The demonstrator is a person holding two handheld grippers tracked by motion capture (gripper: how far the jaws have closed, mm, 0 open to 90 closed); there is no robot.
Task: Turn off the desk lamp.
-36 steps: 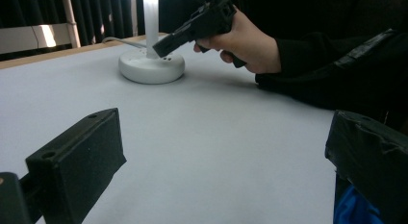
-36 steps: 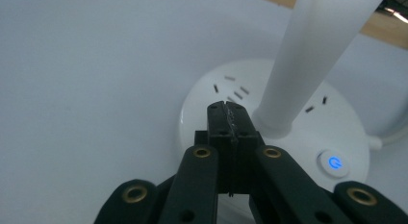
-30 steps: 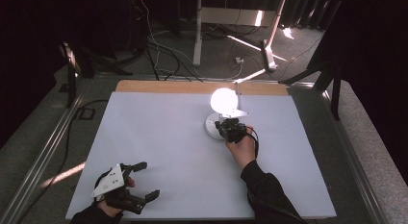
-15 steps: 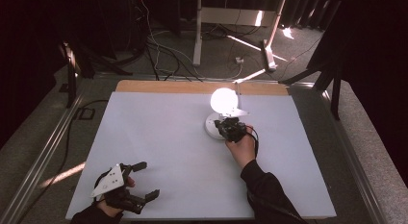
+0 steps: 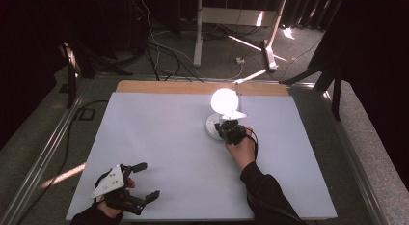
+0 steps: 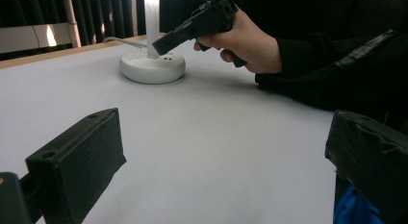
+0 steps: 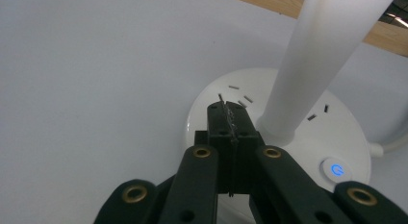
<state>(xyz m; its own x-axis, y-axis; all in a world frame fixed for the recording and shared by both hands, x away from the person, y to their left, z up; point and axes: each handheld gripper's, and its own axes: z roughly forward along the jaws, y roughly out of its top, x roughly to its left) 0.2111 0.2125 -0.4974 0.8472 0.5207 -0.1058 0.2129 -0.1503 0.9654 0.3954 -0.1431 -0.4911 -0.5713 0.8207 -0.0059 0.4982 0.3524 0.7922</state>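
Right claw (image 7: 230, 119) has its jaws pressed tight together with nothing between them, tips sitting over the lamp's base just beside the stem, though I can't tell if they actually touch the plastic. So, biggest to smallest: one tabletop (image 5: 159, 138), pale grey-white with a strip of wood along the far edge, and it carries exactly one object, a white desk lamp (image 5: 219, 111) standing right of centre toward the far side. The lamp is switched on, its round head (image 5: 224, 99) glowing bright enough to blow out in the high view. One smooth white stem (image 7: 317, 56) rises from one flat round base (image 7: 346, 137), and one white cord (image 7: 392, 146) trails off the base. On that base I count one round power button (image 7: 336, 169) with a blue lit symbol, plus a handful of small dark slot marks (image 7: 233, 87) scattered around the stem, five that I can make out. Two claws total: the left claw (image 5: 140, 181) rests near the front left corner of the tabletop, well apart from the lamp, jaws spread wide with nothing in them.
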